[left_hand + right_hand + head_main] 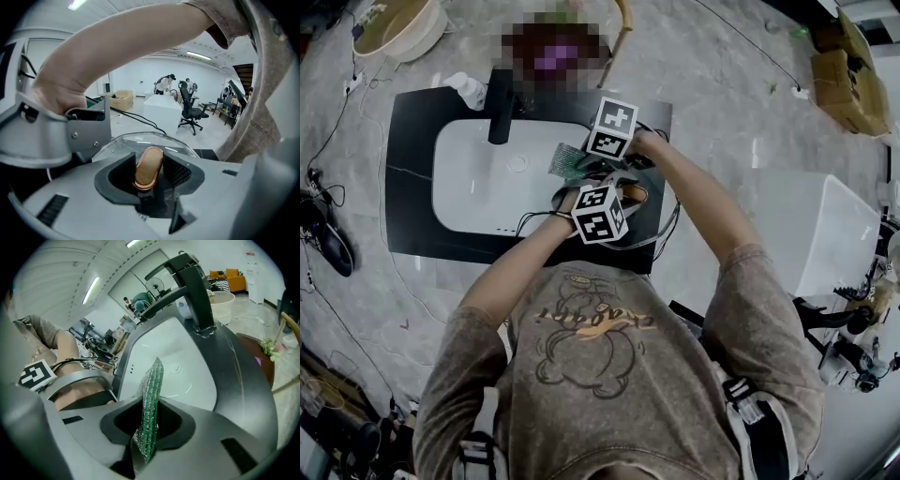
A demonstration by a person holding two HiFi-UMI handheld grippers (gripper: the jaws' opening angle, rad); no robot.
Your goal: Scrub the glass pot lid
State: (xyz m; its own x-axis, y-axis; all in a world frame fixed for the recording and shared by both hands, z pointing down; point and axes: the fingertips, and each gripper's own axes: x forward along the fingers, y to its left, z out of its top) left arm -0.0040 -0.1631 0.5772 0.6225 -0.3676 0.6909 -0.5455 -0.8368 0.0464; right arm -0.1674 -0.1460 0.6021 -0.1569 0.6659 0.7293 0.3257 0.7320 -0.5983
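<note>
In the left gripper view my left gripper (149, 172) is shut on the copper-coloured handle (149, 166) of the glass pot lid (140, 140), whose clear dome spreads beyond the jaws. The right gripper (148, 427) is shut on a green scouring sponge (151, 394) that sticks up edge-on, pointing over the white sink (159, 357). From the head view both grippers meet over the sink's right rim: the left gripper (619, 199) holds the lid handle (633, 194), and just beyond it the right gripper (589, 161) carries the sponge (570, 161).
A black faucet (500, 103) stands at the far edge of the white basin (478, 178), set in a black counter (412, 122). Cables trail over the counter's front. A beige tub (398, 28) sits at the far left, with a white box (825, 234) and cardboard boxes (848, 70) to the right.
</note>
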